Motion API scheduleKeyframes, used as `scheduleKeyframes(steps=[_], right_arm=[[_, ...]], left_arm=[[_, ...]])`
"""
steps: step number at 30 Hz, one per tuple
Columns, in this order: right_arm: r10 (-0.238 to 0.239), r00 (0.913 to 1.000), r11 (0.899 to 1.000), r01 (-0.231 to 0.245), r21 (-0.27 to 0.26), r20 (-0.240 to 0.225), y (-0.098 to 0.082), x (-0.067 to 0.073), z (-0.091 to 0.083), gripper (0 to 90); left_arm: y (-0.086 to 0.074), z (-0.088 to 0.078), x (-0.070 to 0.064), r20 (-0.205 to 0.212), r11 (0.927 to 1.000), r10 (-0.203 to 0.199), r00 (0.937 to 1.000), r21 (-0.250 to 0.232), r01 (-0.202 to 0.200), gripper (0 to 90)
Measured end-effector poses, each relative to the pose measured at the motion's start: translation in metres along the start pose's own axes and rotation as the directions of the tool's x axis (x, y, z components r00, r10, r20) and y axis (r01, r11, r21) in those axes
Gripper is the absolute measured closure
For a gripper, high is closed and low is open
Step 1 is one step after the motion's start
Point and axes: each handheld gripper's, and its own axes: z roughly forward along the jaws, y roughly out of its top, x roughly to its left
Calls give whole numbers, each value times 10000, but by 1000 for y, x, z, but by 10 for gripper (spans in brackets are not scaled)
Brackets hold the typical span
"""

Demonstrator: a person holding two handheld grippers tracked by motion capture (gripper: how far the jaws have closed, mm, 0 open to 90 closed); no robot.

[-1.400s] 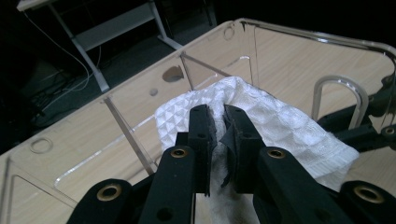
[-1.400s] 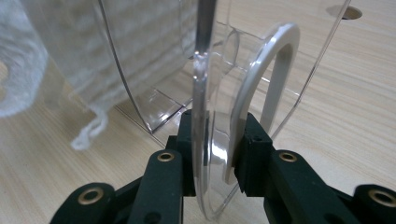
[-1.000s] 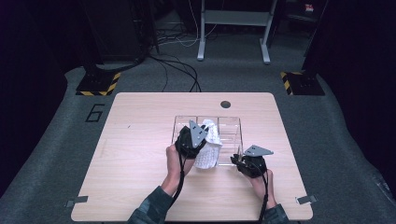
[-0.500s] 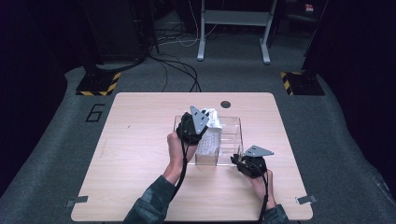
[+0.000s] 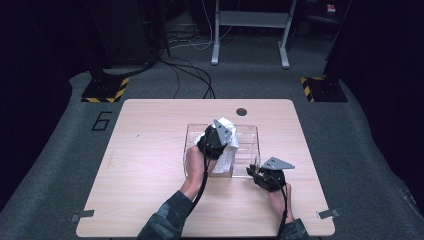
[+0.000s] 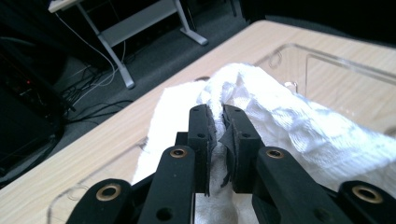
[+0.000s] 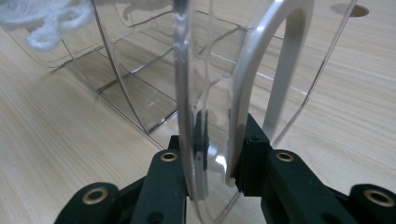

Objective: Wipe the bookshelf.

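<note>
The left tool (image 6: 215, 122) is nearly closed, its two black jaws pinching a fold of the white cloth (image 6: 289, 126). In the high view this tool (image 5: 216, 140) hangs over the clear box (image 5: 248, 131), with the cloth (image 5: 223, 159) draped below it, part of it inside the box and part against the near wall. From the left gripper view the cloth spills both ways from the jaws and covers part of the box rim (image 6: 322, 58); the wooden surface (image 6: 93, 144) runs beyond it.

The right tool (image 7: 223, 140) is narrow too, clamped on the near right wall of the box (image 7: 187, 93), one jaw on each side of the clear plastic. A pale curved edge (image 7: 285, 84) of the box rises just beside the right-hand jaw. In the high view that tool (image 5: 256, 171) sits at the near right corner of the box, low on the surface (image 5: 150, 150).

The box stands near the middle of the surface, with clear dividers inside. A small dark hole (image 5: 242, 111) lies in the surface behind it. The two tools are apart, one over the box, one at its corner.
</note>
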Motion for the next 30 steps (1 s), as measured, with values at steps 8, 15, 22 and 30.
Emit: scheduleKeyframes(steps=[8, 15, 22, 30], right_arm=[[-16, 10000, 9999, 16, -111, 31, -2, 0, 1, 761], [-2, 10000, 9999, 2, -115, 45, -2, 1, 1, 760], [34, 10000, 9999, -34, -96, 47, -2, 1, 1, 760], [18, 10000, 9999, -17, -140, 40, -2, 1, 1, 760]], left_arm=[[-14, 3, -12, 187, 9992, 139, 9997, 384, -146, 819], [-25, 3, -22, 278, 9983, 308, 9991, 489, -322, 817], [-38, 6, -31, 590, 9968, 325, 9977, 717, -367, 817], [-54, 12, -39, 810, 9946, 316, 9962, 957, -394, 816]])
